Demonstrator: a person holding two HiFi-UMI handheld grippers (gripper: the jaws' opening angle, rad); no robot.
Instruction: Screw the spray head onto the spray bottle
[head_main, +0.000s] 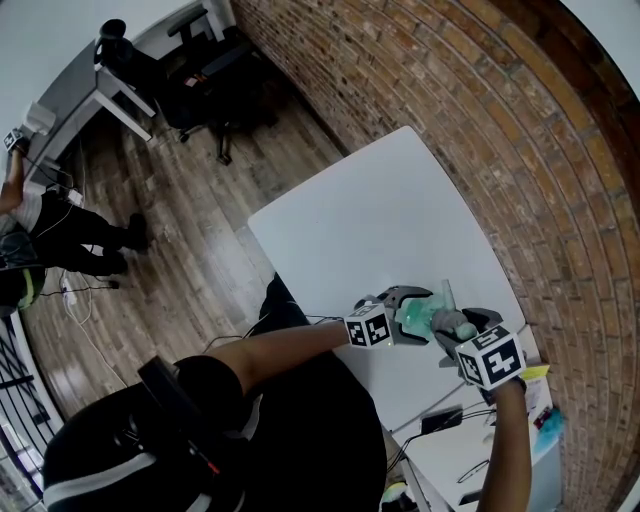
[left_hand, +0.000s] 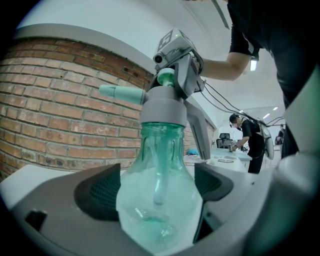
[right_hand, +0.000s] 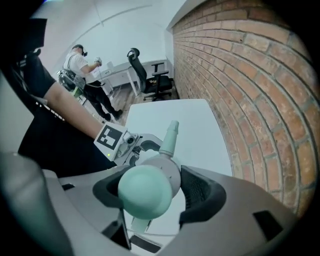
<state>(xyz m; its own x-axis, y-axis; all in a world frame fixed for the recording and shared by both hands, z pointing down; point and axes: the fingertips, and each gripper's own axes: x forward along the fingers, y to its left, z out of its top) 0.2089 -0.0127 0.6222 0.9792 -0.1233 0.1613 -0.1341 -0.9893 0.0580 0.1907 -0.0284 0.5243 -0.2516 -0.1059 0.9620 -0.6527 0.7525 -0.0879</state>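
The spray bottle (left_hand: 159, 200) is held in the air above the near right part of the white bench (head_main: 400, 200), close to the brick wall (head_main: 500, 120) on the right. It is not resting on anything. The left claw (head_main: 415, 312) grips it across the round lower body, with a dark pad pressed to each side of the clear green plastic. The spray head (left_hand: 162, 107) sits on the bottle's neck, its grey collar (left_hand: 161, 116) covering the mouth and its pale green nozzle (left_hand: 120, 92) pointing left toward the wall. The right claw (right_hand: 150, 192) comes down from above and is closed on the grey body of the head, just under its rounded mint top.

The bottle looks empty apart from the thin dip tube (left_hand: 159, 175) hanging inside, so it is probably very light. Its wall looks thin and glossy. A hard squeeze would likely dent it, and a loose one would let it spin in the pads as the head turns. The wide belly, where the left claw sits, seems the best place to resist that twist.

The head looks like stiff moulded plastic that should take a firm pinch. The grey barrel or collar is the part to grip. The nozzle and the trigger stick out, are slimmer, and could bend or slip. The pictures do not show how far the thread has engaged. If the head tilts on the neck, the thread could cross.
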